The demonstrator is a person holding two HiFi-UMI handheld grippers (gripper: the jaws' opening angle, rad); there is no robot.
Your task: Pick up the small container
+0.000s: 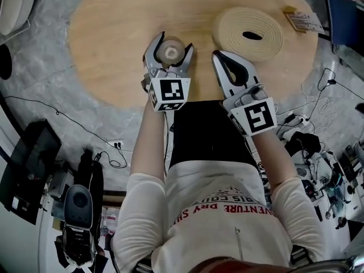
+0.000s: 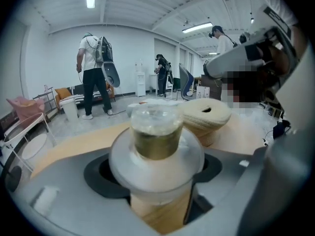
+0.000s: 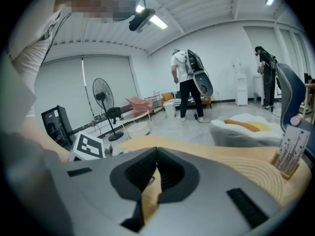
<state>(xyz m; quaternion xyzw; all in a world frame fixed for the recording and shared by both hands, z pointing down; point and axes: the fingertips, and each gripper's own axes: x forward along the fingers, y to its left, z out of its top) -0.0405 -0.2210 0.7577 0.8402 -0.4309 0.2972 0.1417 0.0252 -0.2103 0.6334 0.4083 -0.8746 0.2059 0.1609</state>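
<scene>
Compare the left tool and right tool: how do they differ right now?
Left tool has its jaws spread around the small container, pads against its sides; right tool has its jaws closed together on nothing. Left tool points roughly straight ahead; right tool's tip angles toward the left tool. Both are at the near edge of the wooden table.

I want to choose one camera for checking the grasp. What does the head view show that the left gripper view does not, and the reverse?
Only head view: the wooden table's whole oval outline and black gear on the floor. Only left gripper view: people standing far behind. Both: the small container in the left gripper's jaws, the woven mat beyond.
</scene>
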